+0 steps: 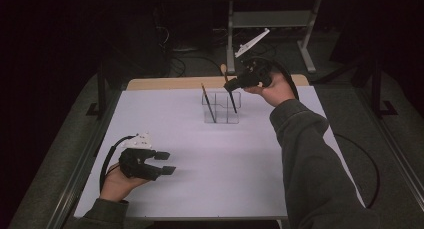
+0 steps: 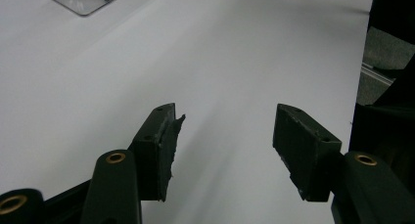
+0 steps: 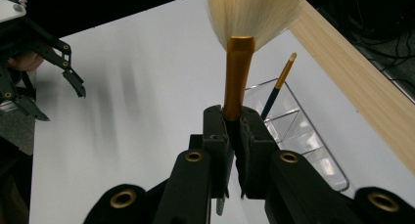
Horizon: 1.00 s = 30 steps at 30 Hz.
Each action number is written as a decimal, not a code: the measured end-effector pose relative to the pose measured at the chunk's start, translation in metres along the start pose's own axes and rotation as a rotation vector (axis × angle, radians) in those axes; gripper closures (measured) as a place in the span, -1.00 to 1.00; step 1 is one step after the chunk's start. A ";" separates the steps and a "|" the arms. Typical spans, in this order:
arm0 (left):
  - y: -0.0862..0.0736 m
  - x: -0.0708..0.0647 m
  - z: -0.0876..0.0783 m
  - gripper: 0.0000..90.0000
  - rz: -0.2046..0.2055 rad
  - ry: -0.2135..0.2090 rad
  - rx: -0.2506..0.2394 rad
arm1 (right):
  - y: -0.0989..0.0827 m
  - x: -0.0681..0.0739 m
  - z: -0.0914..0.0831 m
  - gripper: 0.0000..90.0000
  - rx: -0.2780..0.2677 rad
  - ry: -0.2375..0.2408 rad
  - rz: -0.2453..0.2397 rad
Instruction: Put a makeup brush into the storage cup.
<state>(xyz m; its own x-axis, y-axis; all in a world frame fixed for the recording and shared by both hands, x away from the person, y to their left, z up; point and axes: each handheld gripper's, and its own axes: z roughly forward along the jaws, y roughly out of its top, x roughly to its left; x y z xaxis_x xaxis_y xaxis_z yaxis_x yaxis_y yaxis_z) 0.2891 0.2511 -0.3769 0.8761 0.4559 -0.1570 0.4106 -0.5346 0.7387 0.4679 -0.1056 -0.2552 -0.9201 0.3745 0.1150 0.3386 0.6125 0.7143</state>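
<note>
Right gripper (image 3: 234,131) pinches a makeup brush (image 3: 238,72) by its gold handle, cream bristles up, lower end dipping into the clear organizer (image 1: 221,108) at the table's far side. A second, thin brush (image 1: 209,104) stands tilted in a neighbouring compartment. Left gripper (image 2: 225,145) rests low over the white tabletop (image 1: 200,159), jaws spread, nothing between them.

Brush (image 3: 239,82): bristle tuft cut by top edge, lower handle hidden between jaws. Clear organizer (image 2: 85,0) cropped at top edge; compartments unreadable there.
</note>
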 end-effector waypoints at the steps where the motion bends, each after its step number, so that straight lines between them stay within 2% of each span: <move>1: 0.000 0.000 0.000 -0.08 0.000 -0.001 -0.001 | 0.001 -0.001 0.001 0.84 0.001 0.000 -0.003; 6: 0.000 0.001 0.000 -0.09 0.004 -0.001 -0.009 | 0.008 -0.005 0.002 0.84 0.005 -0.002 0.004; 7: -0.001 0.000 0.000 -0.10 -0.013 -0.003 -0.010 | 0.009 -0.006 0.002 0.84 0.005 -0.003 0.005; 13: -0.001 0.000 0.000 -0.11 -0.010 -0.003 -0.013 | 0.015 -0.011 0.003 0.84 0.004 -0.011 0.009; 14: -0.001 0.000 0.000 -0.11 -0.010 -0.003 -0.013 | 0.016 -0.011 0.002 0.84 0.003 -0.014 0.021; 23: -0.001 0.002 -0.001 -0.15 -0.003 -0.002 -0.009 | 0.023 -0.019 0.004 0.84 -0.005 -0.025 0.020; 24: -0.001 0.001 -0.001 -0.15 -0.009 -0.003 -0.011 | 0.024 -0.018 0.004 0.84 -0.006 -0.023 0.035; 30: -0.002 0.001 -0.002 -0.19 -0.014 -0.008 -0.017 | 0.029 -0.022 0.009 0.84 0.004 -0.025 0.028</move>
<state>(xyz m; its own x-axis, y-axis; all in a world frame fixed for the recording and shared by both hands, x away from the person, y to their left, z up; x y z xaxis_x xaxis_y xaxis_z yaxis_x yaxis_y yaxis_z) 0.2890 0.2537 -0.3770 0.8722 0.4578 -0.1724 0.4186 -0.5160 0.7473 0.5002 -0.0897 -0.2429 -0.9050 0.4088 0.1172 0.3647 0.6043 0.7084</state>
